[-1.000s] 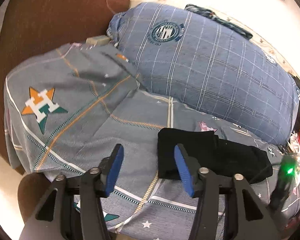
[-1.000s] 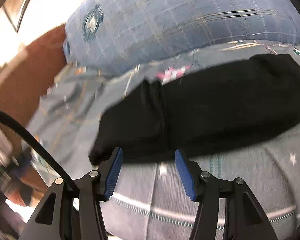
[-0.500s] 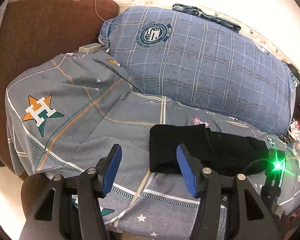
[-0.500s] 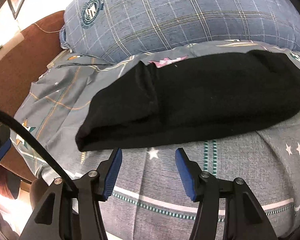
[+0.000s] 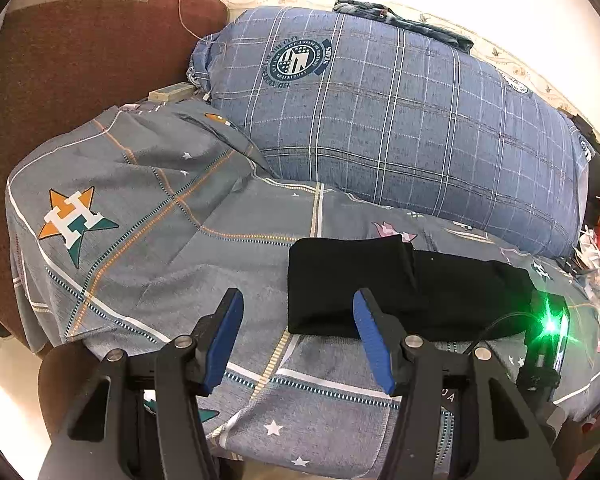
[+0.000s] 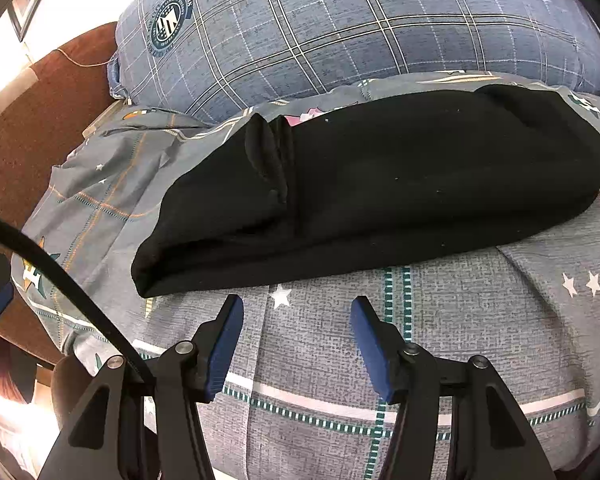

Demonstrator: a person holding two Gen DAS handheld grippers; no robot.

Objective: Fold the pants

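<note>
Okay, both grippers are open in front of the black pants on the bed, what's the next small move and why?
Probably ease both grippers back. The black pants already lie as a compact folded bundle on the grey bedsheet, and the left gripper and right gripper are open, empty and just short of it. Nothing visible seems to need another fold.

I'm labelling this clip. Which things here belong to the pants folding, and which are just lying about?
Job:
black pants, folded
left gripper, open
right gripper, open

Lying about:
plaid pillow
grey patterned sheet
brown headboard
jeans behind the pillow
</note>
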